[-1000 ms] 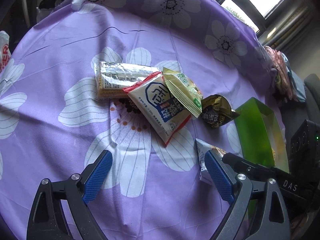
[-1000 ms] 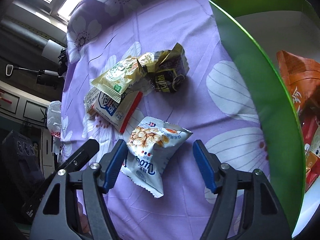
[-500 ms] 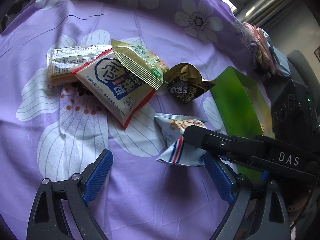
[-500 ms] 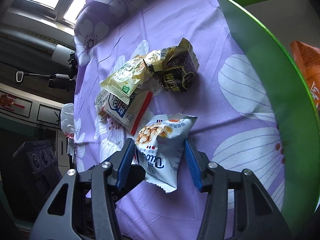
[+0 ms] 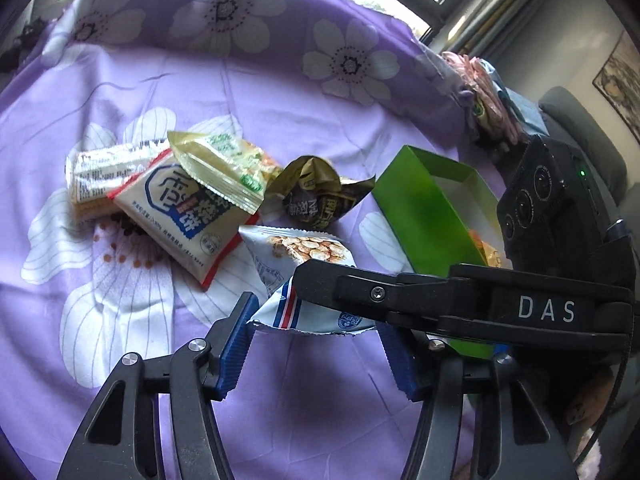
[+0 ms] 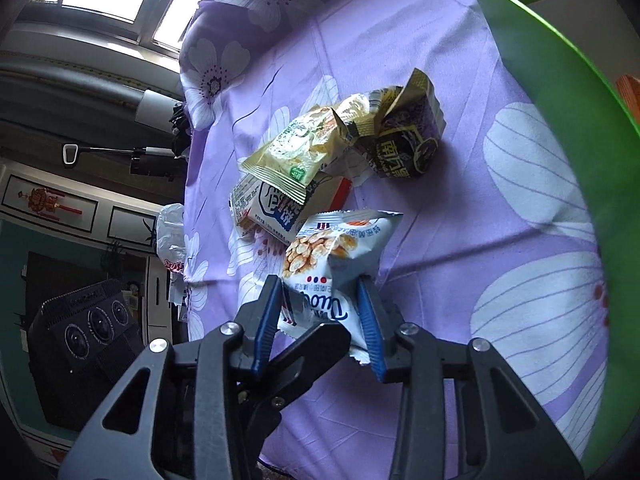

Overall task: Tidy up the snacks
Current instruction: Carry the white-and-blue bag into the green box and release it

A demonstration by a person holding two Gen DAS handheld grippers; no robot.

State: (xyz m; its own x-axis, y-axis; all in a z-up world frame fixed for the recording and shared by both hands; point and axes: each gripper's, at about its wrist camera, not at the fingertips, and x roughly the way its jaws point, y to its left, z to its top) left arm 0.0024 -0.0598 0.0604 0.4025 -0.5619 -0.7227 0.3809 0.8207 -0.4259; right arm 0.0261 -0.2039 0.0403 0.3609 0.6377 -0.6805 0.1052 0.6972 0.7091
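Purple floral cloth (image 5: 168, 80) covers the table, and on it the pale blue puffed-snack bag (image 6: 340, 264) sits pinched at its lower end between the right gripper (image 6: 320, 312) pads, clamped tight. The left gripper (image 5: 316, 344) is closing, its blue pads just either side of the bag's bottom seam (contact unclear). Behind lie a white cracker pack (image 5: 180, 216), a yellow-green sachet (image 5: 224, 168) and a crumpled dark wrapper (image 5: 320, 200). The green box (image 5: 420, 216) stands right.

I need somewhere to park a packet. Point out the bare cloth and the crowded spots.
Bare: purple cloth beyond the snack pile, and between dark packet and green box. Crowded: around the blue-white bag, where both grippers meet.
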